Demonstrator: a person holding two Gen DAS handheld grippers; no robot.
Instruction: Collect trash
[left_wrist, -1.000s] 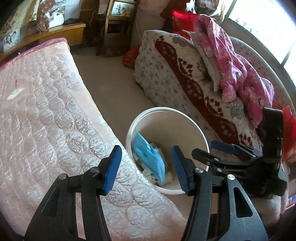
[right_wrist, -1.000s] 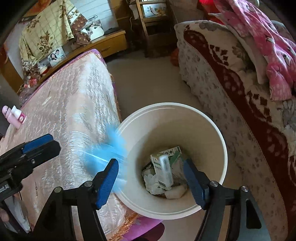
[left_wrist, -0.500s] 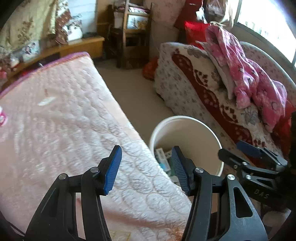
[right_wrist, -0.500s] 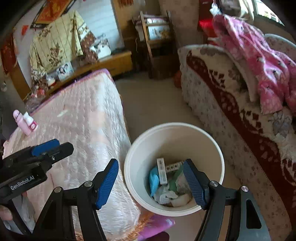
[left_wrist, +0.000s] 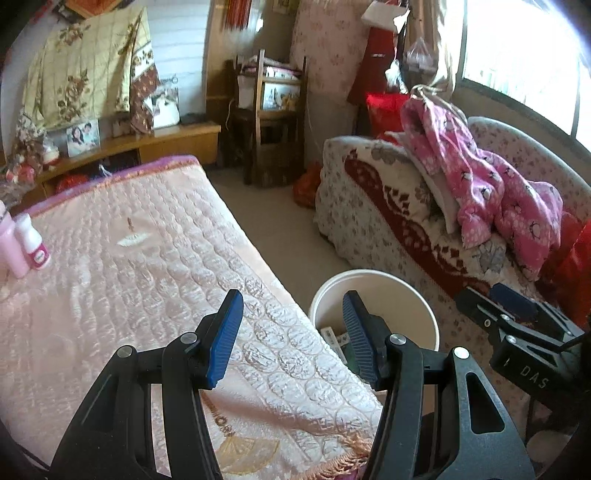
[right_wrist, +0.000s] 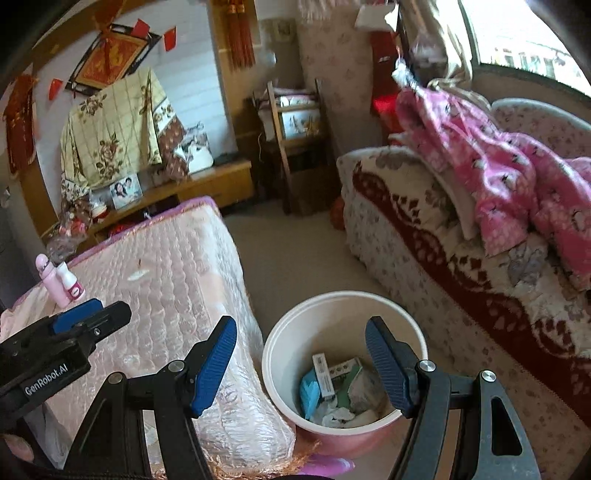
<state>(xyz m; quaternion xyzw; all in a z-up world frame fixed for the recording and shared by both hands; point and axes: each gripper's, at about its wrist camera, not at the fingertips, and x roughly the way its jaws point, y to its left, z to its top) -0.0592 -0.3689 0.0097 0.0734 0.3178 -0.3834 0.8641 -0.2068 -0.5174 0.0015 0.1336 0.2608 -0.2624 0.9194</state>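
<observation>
Left gripper (left_wrist: 291, 341): jaws parted, nothing between the blue pads; it hangs over the near corner of the quilted pink mattress (left_wrist: 140, 266). Right gripper (right_wrist: 301, 363): jaws wider apart, also empty, pointing down toward the floor.

Directly ahead of and below the right gripper, in the gap between its fingers, sits the white trash bin (right_wrist: 413, 332), on the floor just beside the mattress edge. Inside it: a blue wrapper (right_wrist: 309, 393), a small carton (right_wrist: 324, 374), crumpled white tissue (right_wrist: 338, 416) (all lying loose at the bottom).

From the left gripper the bin lies ahead and to the right, partly behind its right finger.

Farther out, left: two pink bottles (right_wrist: 61, 282) upright on the mattress. Right: a sofa (right_wrist: 424, 251) with a pink garment (right_wrist: 517, 177) heaped on it.
</observation>
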